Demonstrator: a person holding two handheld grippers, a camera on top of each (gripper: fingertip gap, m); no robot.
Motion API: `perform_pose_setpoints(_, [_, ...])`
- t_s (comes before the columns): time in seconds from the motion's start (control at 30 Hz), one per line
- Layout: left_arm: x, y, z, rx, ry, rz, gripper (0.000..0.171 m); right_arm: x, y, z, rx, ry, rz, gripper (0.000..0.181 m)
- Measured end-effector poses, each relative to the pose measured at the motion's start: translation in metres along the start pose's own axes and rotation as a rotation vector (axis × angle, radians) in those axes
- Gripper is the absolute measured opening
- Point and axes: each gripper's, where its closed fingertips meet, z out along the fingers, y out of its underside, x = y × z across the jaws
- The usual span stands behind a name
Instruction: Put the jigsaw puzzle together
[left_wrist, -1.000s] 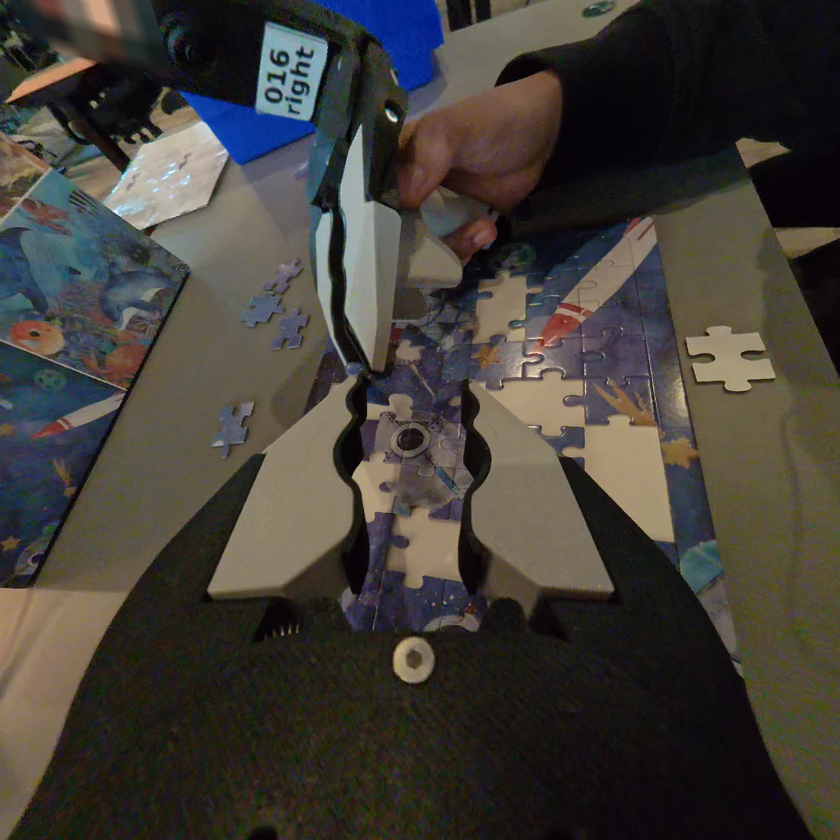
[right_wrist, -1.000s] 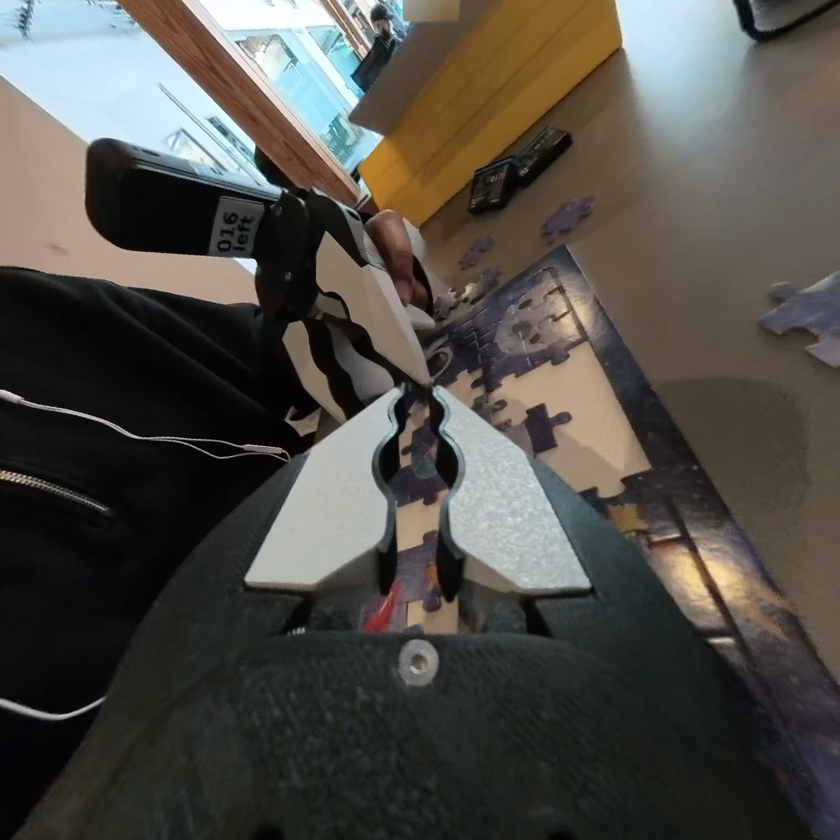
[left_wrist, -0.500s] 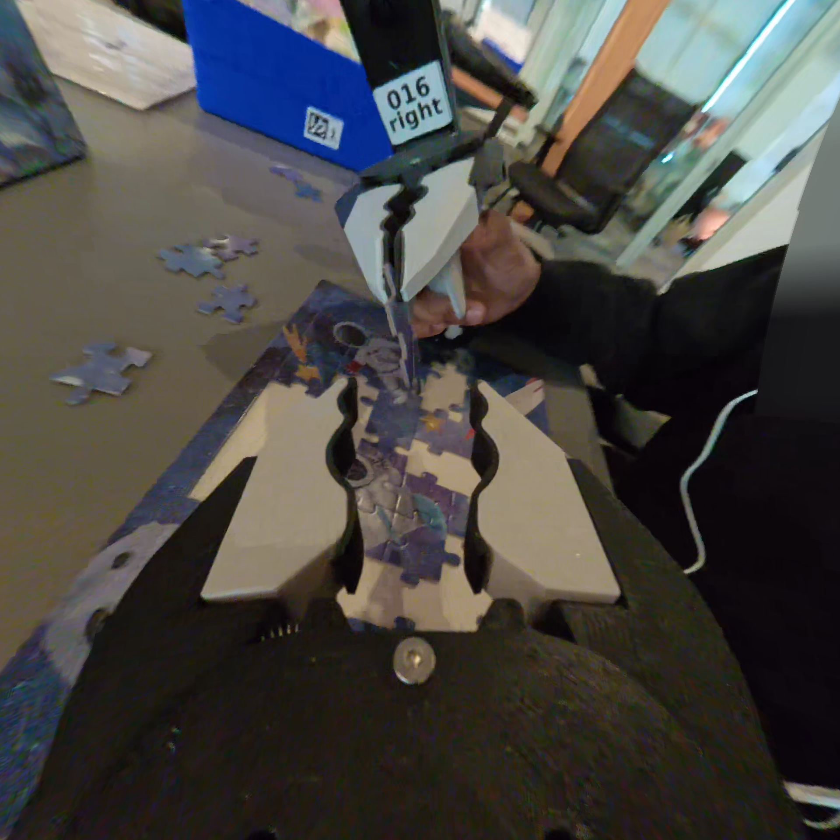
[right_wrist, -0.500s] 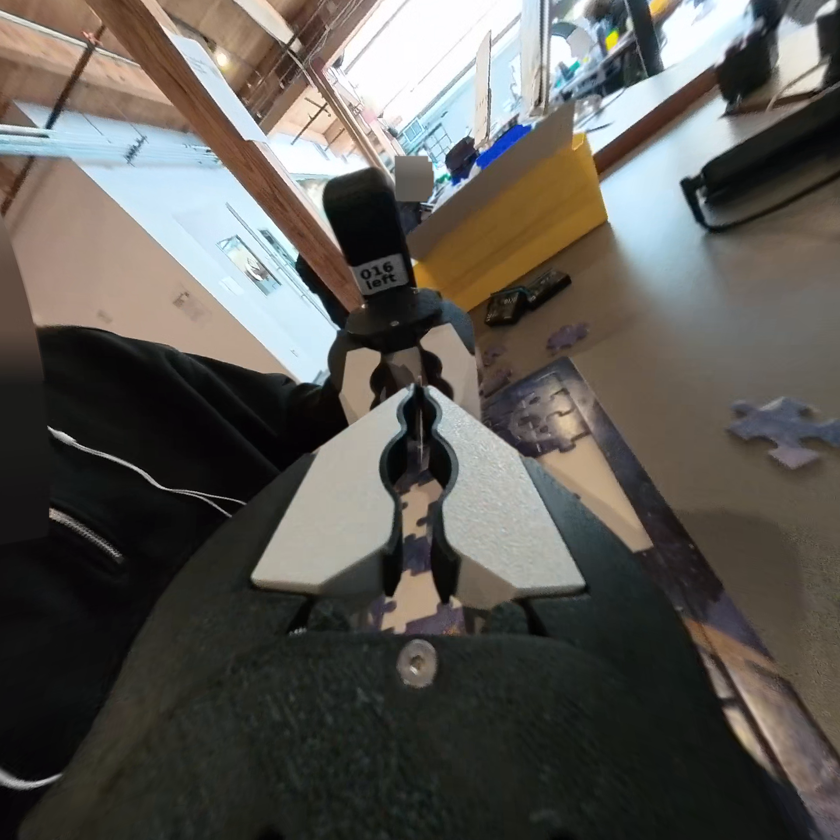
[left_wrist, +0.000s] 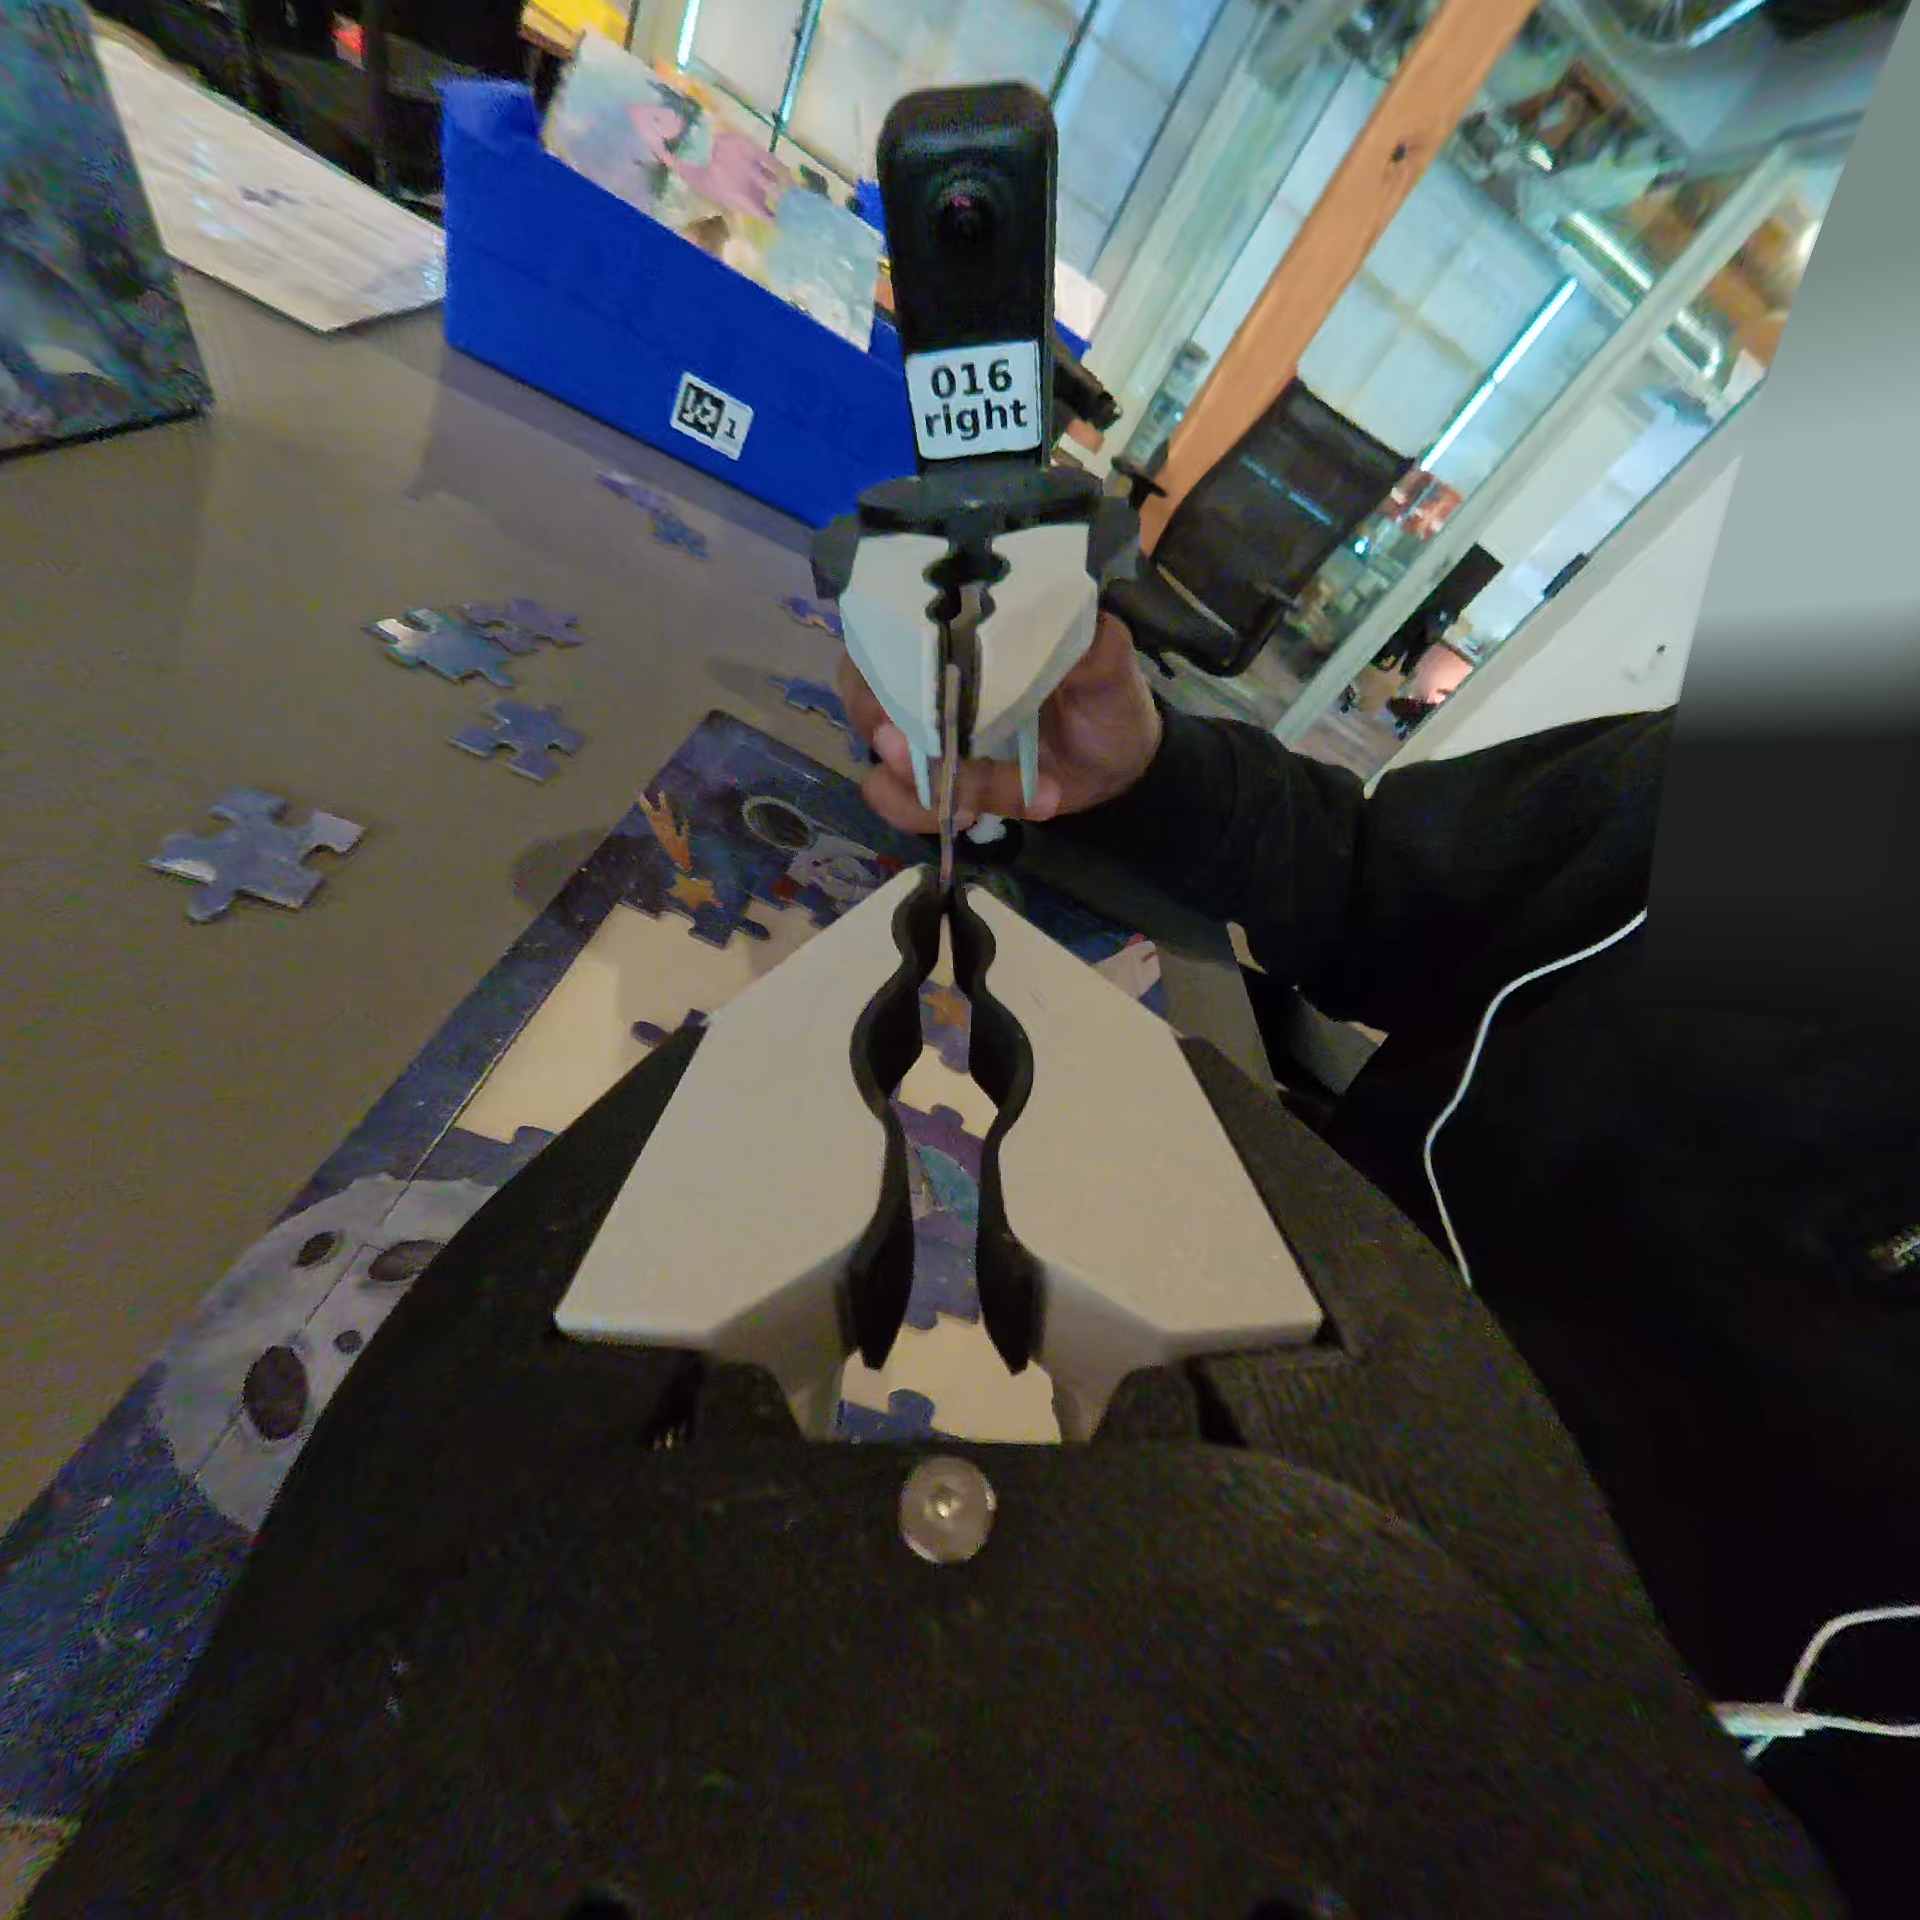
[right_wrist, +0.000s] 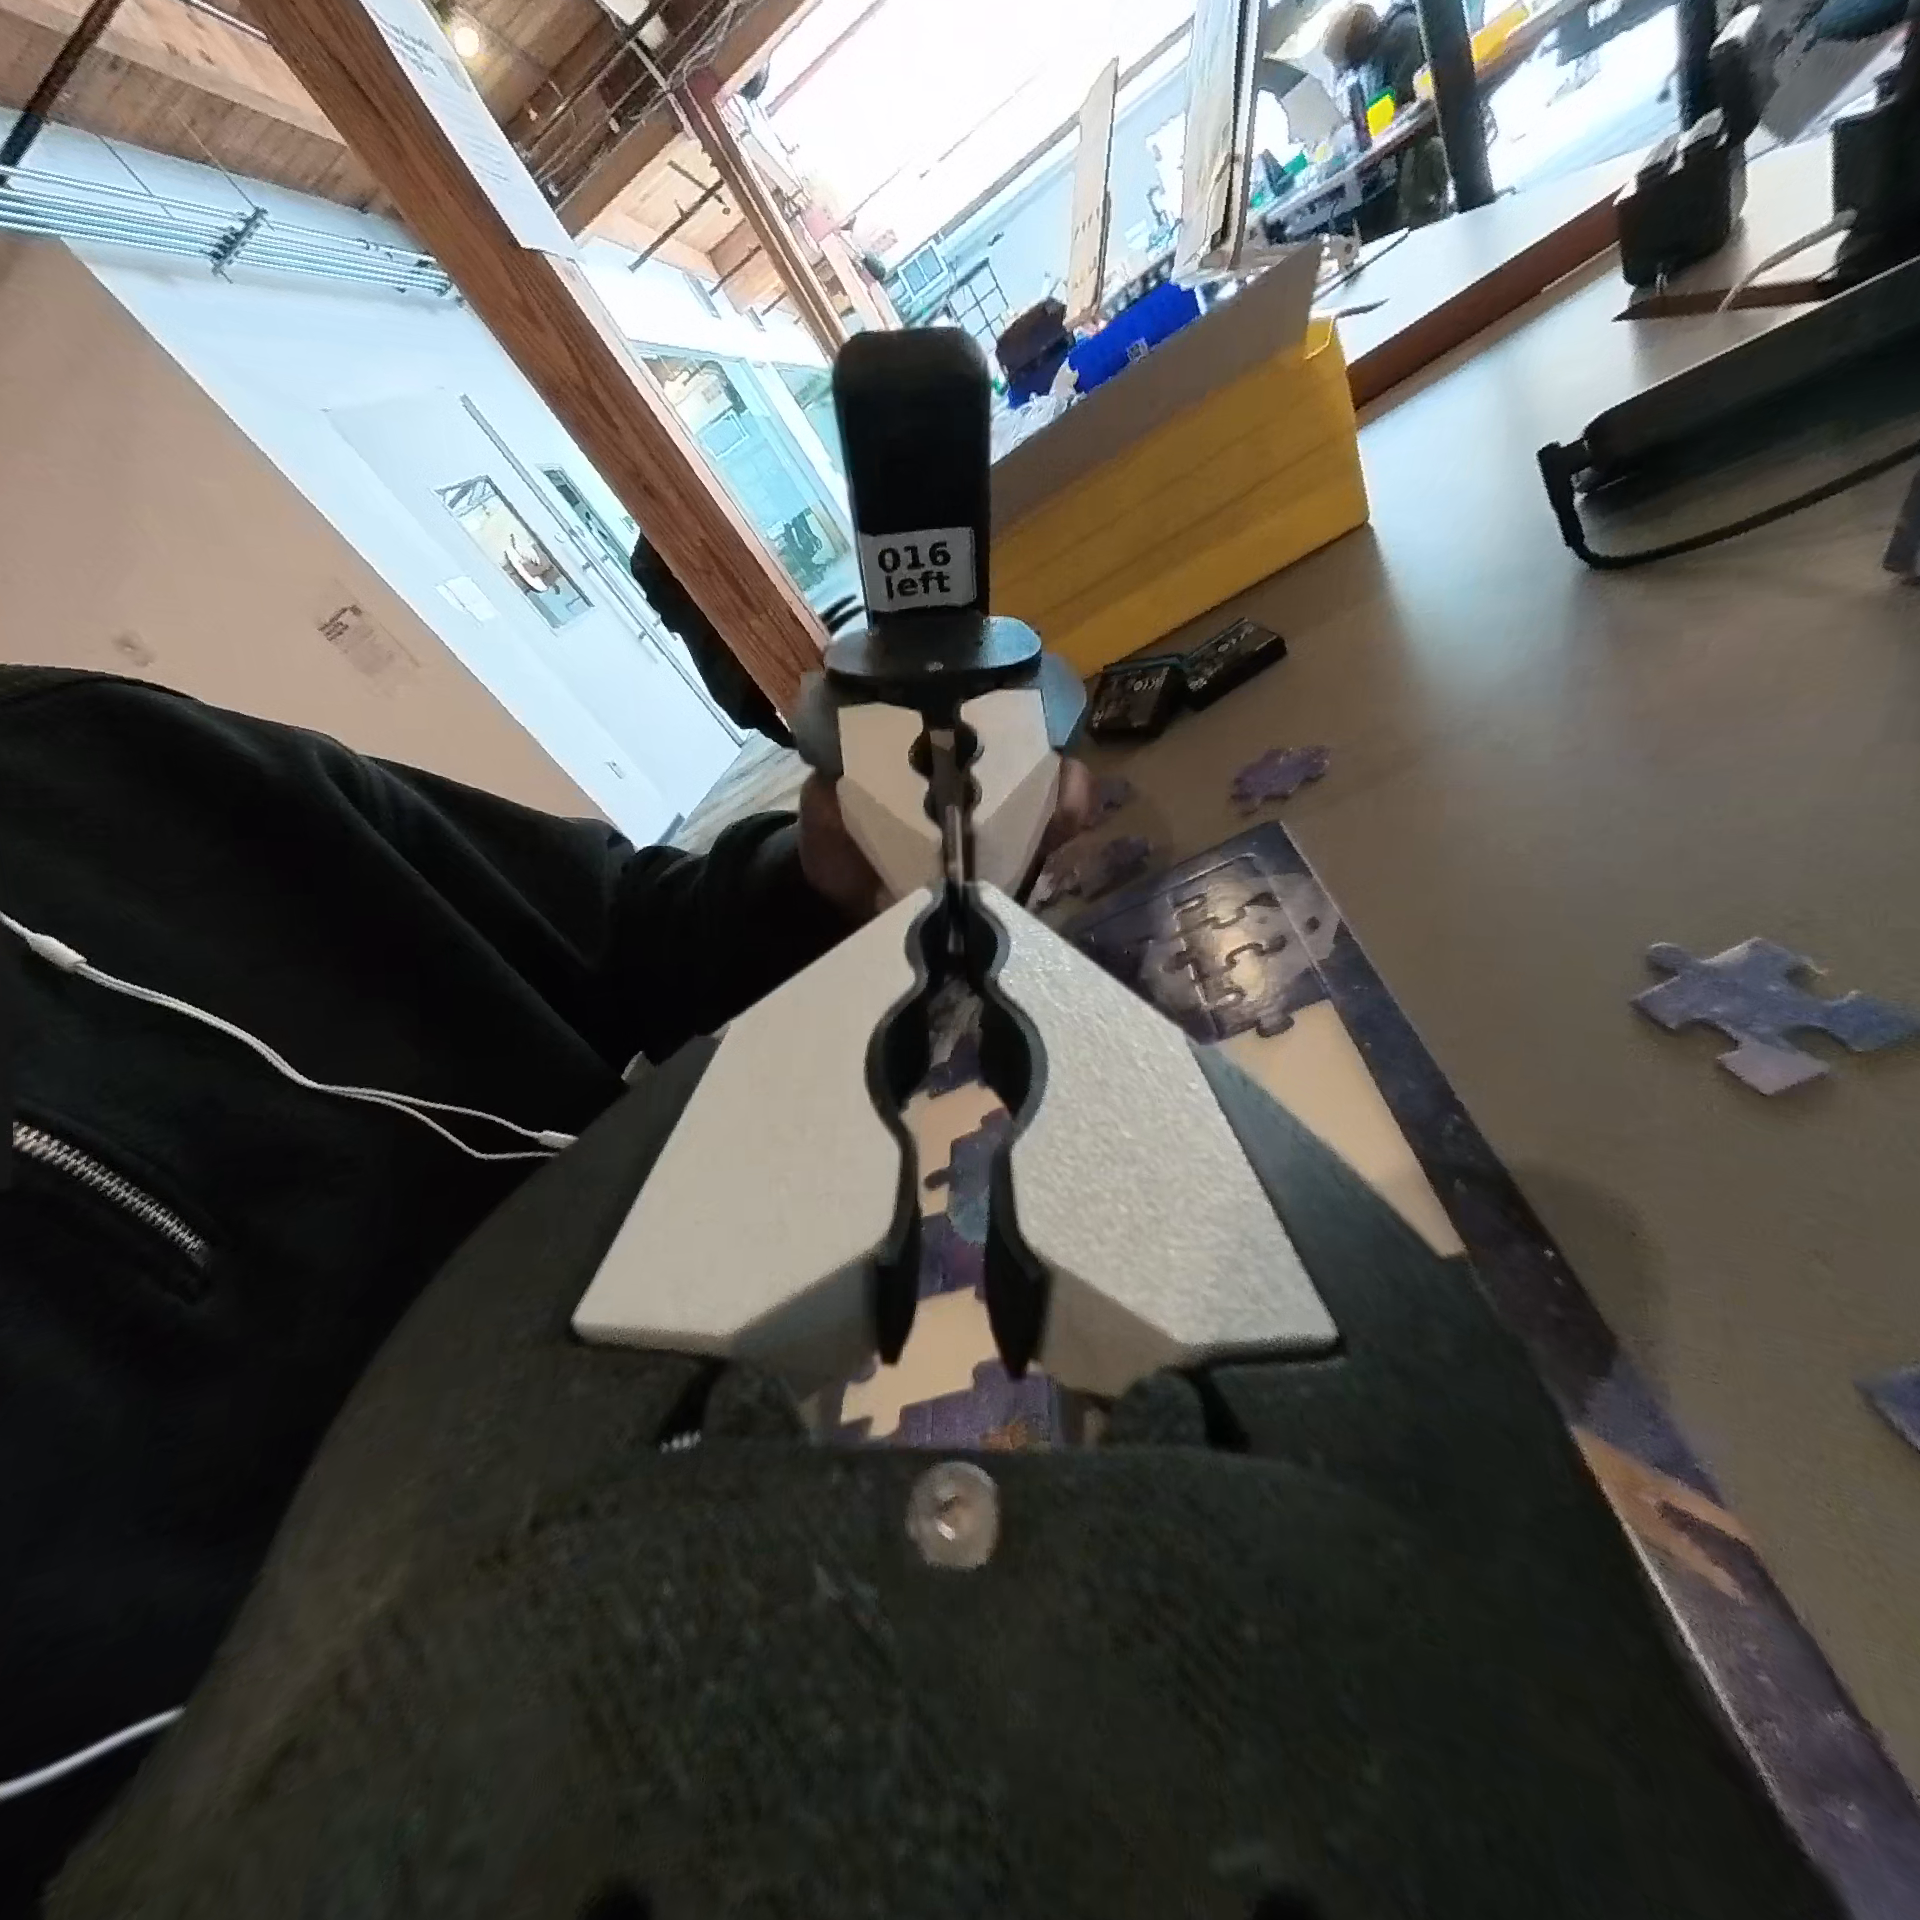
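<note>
Pinching one thin card puzzle piece (left_wrist: 948, 800) edge-on between us, my left gripper (left_wrist: 943, 896) and my right gripper (right_wrist: 954, 914) meet tip to tip above the puzzle board (left_wrist: 582, 966), both pairs of matte grey wedge fingers narrowed onto the piece, their black wavy inner pads nearly together. The board, flat and glossy with a dark blue border and pale bare patches, lies on the smooth grey table (left_wrist: 208, 1018) directly beneath the piece. Loose knobbed blue pieces (left_wrist: 255, 850) lie left of the board; a blue plastic bin (left_wrist: 623, 343) stands beyond it.
</note>
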Motion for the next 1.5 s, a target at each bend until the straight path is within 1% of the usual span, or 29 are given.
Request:
perform_pose_setpoints(0.07, [-0.001, -0.005, -0.003, 0.031, -0.001, -0.012, 0.000, 0.001, 0.006, 0.000, -0.036, -0.006, 0.004, 0.000])
perform_pose_setpoints(0.17, [-0.003, -0.015, -0.011, 0.093, 0.006, -0.048, 0.000, 0.003, 0.024, 0.003, -0.146, -0.002, -0.020, 0.000])
perform_pose_setpoints(0.23, [-0.004, -0.017, -0.014, 0.108, 0.016, -0.068, 0.000, 0.004, 0.036, 0.007, -0.208, 0.013, -0.044, 0.000])
perform_pose_setpoints(0.3, [-0.005, -0.018, -0.015, 0.112, 0.014, -0.074, 0.000, 0.002, 0.042, 0.012, -0.239, 0.008, -0.048, 0.000])
perform_pose_setpoints(0.37, [-0.008, -0.017, -0.014, 0.110, -0.012, -0.072, 0.002, 0.002, 0.042, 0.014, -0.236, 0.012, -0.049, 0.000])
perform_pose_setpoints(0.47, [-0.012, -0.017, -0.015, 0.116, -0.040, -0.069, 0.018, 0.005, 0.034, 0.011, -0.190, 0.027, -0.035, 0.000])
perform_pose_setpoints(0.5, [-0.012, -0.017, -0.014, 0.118, -0.034, -0.076, 0.022, 0.006, 0.030, 0.010, -0.168, 0.024, -0.020, 0.000])
perform_pose_setpoints(0.6, [-0.007, -0.013, -0.010, 0.099, 0.017, -0.103, 0.023, 0.004, 0.021, 0.007, -0.105, -0.007, 0.045, 0.000])
perform_pose_setpoints(0.73, [-0.004, -0.010, -0.005, 0.088, 0.043, -0.127, 0.016, 0.005, 0.022, 0.009, -0.099, -0.011, 0.064, 0.000])
perform_pose_setpoints(0.83, [-0.008, -0.010, -0.005, 0.088, 0.028, -0.142, 0.002, 0.004, 0.027, 0.013, -0.122, -0.003, 0.047, 0.000])
perform_pose_setpoints(0.87, [-0.008, -0.010, -0.006, 0.089, 0.026, -0.142, 0.000, 0.005, 0.028, 0.014, -0.126, 0.004, 0.043, 0.000])
perform_pose_setpoints(0.97, [-0.007, -0.010, -0.007, 0.089, 0.031, -0.148, 0.000, 0.004, 0.030, 0.015, -0.136, 0.006, 0.040, 0.001])
perform_pose_setpoints(1.07, [-0.009, -0.009, -0.006, 0.081, 0.020, -0.151, 0.000, 0.002, 0.033, 0.014, -0.168, -0.003, 0.022, 0.018])
perform_pose_setpoints(1.13, [-0.013, -0.008, -0.008, 0.077, 0.005, -0.160, 0.000, 0.007, 0.036, 0.009, -0.205, 0.037, -0.041, 0.027])
perform_pose_setpoints(1.2, [-0.017, -0.007, -0.011, 0.069, -0.013, -0.172, 0.000, 0.016, 0.034, 0.001, -0.240, 0.125, -0.162, 0.030])
perform_pose_setpoints(1.27, [-0.020, -0.005, -0.013, 0.054, -0.027, -0.187, 0.000, 0.024, 0.031, -0.008, -0.274, 0.226, -0.339, 0.030])
perform_pose_setpoints(1.37, [-0.023, 0.001, -0.014, 0.021, -0.029, -0.222, 0.000, 0.029, 0.025, -0.014, -0.319, 0.358, -0.650, 0.031])
perform_pose_setpoints(1.43, [-0.023, 0.004, -0.014, 0.005, -0.023, -0.245, 0.000, 0.026, 0.027, -0.012, -0.358, 0.408, -0.851, 0.031])
perform_pose_setpoints(1.5, [-0.023, 0.007, -0.013, -0.014, -0.016, -0.264, 0.000, 0.021, 0.033, -0.006, -0.401, 0.429, -1.009, 0.032])
